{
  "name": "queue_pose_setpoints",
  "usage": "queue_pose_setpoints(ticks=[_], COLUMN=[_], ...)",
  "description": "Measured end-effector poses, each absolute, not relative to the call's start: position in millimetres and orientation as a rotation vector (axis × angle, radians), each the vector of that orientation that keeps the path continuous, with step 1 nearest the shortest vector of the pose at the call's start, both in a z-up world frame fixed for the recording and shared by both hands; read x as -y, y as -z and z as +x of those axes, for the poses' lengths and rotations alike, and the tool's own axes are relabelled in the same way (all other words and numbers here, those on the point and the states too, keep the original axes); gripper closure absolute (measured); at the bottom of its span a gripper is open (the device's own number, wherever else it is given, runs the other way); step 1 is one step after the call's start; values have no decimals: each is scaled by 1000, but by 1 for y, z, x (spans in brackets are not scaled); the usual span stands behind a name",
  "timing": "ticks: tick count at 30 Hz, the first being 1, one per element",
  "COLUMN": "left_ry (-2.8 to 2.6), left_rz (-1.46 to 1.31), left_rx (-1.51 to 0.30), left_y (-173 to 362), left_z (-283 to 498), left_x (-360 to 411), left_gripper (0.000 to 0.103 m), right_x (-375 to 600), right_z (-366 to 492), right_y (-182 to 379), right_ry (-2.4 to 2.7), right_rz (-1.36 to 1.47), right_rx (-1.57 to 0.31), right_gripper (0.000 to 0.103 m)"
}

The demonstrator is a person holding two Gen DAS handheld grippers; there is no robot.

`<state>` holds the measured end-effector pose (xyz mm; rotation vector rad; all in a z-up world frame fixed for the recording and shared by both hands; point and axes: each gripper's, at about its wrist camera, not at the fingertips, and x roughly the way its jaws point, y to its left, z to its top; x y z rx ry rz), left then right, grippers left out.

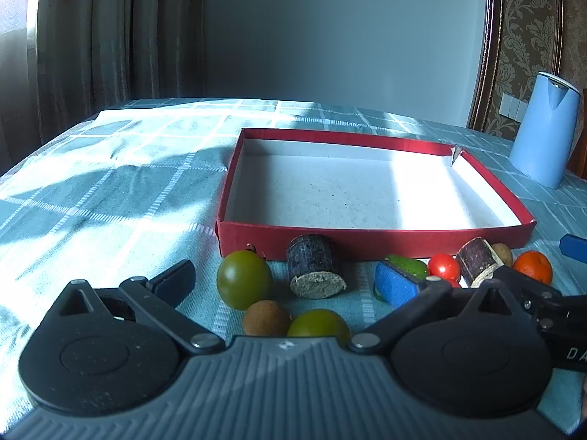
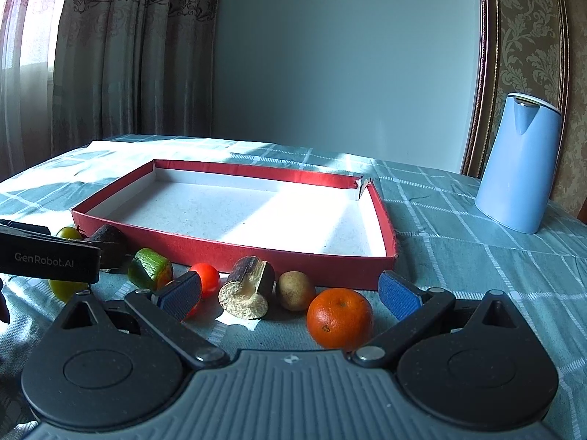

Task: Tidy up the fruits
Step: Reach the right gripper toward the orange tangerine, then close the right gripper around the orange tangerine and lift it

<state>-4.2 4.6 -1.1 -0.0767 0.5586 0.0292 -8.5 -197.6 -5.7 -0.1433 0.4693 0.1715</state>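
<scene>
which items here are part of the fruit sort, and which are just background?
In the job:
- red tray, nothing in it
- orange
- red tomato
- green tomatoes
- small brown fruits
- dark cane pieces
- green cut piece
- left gripper and right gripper, jaws open

Just lying about:
- blue jug
- curtains
- checked tablecloth

Red box [image 2: 234, 253] interior lies clear; fruits [image 2: 339, 317] crowd its near wall.

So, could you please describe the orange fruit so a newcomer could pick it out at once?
Find the red tray on the checked cloth. Fruit lies along its near wall; the orange fruit sits at the right end, beside a small brown one. It is the only bright orange, round piece.
</scene>
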Motion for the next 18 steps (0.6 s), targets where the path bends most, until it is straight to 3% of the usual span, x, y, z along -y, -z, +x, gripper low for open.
queue_pose_setpoints(ticks=[18], left_ry=[37], left_rz=[-138], left_rx=[-558], left_y=[-1], left_z=[-20], left_x=[-29], left_gripper=[0], right_x=[209], right_z=[-4], right_y=[7], right_ry=[-203], right_rz=[-80], right_rx=[-530], right_gripper=[0])
